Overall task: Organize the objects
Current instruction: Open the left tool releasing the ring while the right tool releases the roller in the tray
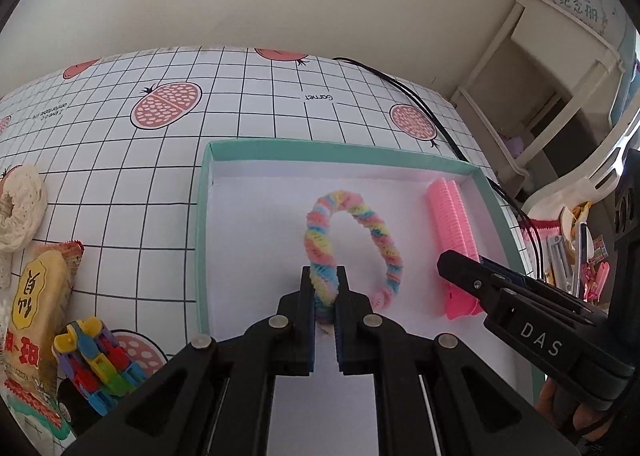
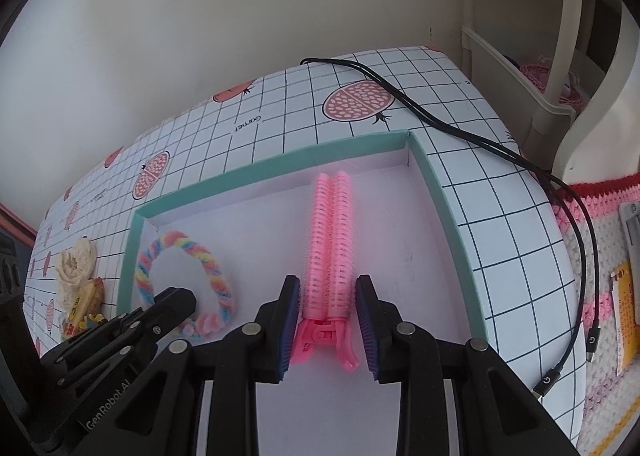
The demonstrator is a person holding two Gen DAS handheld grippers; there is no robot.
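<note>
Left claw pinches the pastel hair loop; "DAS"-marked right claw is spread around the pink clip.

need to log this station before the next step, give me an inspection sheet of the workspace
surface: grid-print tablecloth with pomegranates
job's things: pastel twisted fuzzy hair ring and pink double-roller hair clip inside white tray with teal rim
clutter: cream lace scrunchie, snack packet, multicoloured plastic clips
grippers: left gripper shut on the ring; right gripper open, jaws either side of the clip
cables: black cables beside the tray
surroundings: cream plastic shelf rack
</note>
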